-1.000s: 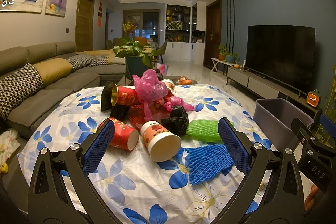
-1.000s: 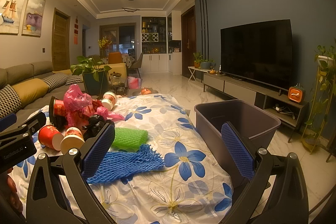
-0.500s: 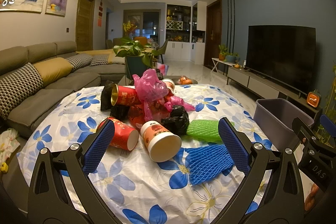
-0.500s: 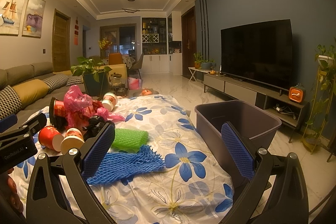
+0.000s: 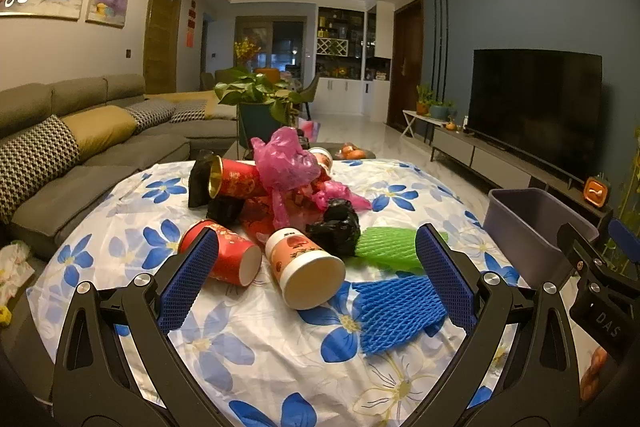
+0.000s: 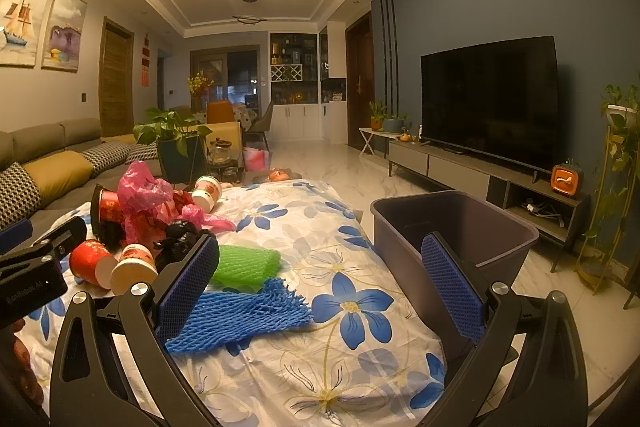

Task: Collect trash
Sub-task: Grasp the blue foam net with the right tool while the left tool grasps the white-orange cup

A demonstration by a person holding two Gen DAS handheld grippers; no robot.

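Both claws (image 5: 316, 275) (image 6: 320, 283) unmoved, still open.

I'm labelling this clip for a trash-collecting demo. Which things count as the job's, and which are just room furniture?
Job: blue foam net, green foam net, paper cups, pink plastic bag, grey bin.

Bystanders: sofa, television, potted plant.

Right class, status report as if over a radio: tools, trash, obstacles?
Left tool open, empty. Right tool open, empty. Trash pile on the table, bin beside it. Nothing blocking blue foam net.
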